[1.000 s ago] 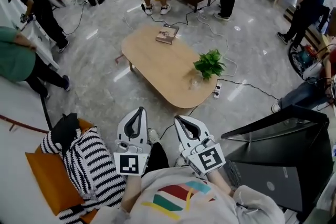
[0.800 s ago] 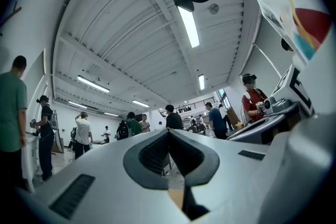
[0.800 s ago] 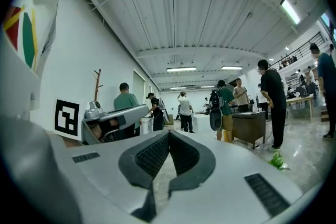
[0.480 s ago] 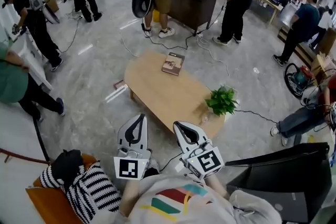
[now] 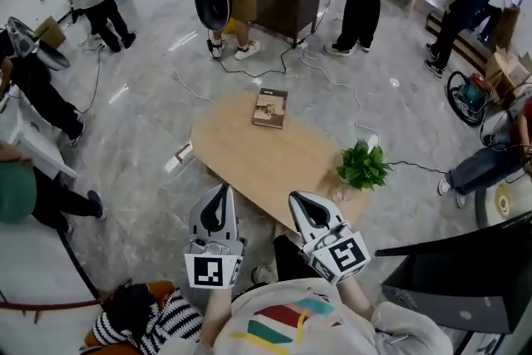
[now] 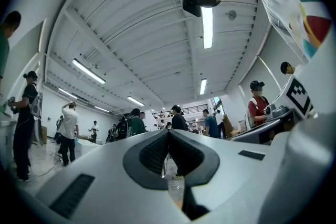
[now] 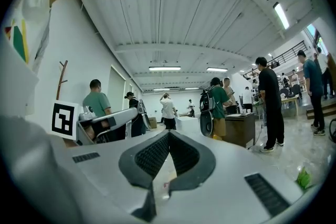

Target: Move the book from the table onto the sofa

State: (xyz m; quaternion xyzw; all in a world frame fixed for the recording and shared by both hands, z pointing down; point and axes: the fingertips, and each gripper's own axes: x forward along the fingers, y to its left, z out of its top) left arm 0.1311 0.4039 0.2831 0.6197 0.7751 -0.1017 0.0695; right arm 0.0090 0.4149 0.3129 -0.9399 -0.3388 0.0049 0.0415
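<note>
The book (image 5: 270, 108), brown with a pale cover picture, lies flat at the far end of the oval wooden table (image 5: 249, 158). My left gripper (image 5: 220, 192) and right gripper (image 5: 301, 200) hover side by side just short of the table's near edge, both shut and empty, tips pointing towards the table. In the left gripper view the jaw tips (image 6: 168, 131) meet; in the right gripper view the tips (image 7: 168, 134) meet too, with a strip of table showing below them. An orange seat with a striped cushion (image 5: 137, 320) sits at the lower left.
A potted green plant (image 5: 363, 166) stands on the table's right end. Several people stand around the hall; a dark wooden desk (image 5: 291, 0) is beyond the table. Cables (image 5: 332, 79) trail over the grey floor. A black case (image 5: 453, 283) is at the lower right.
The view has advanced towards the table: table and book now sit closer under me, and the striped cushion has slid to the lower left corner. Both grippers stayed shut, side by side.
</note>
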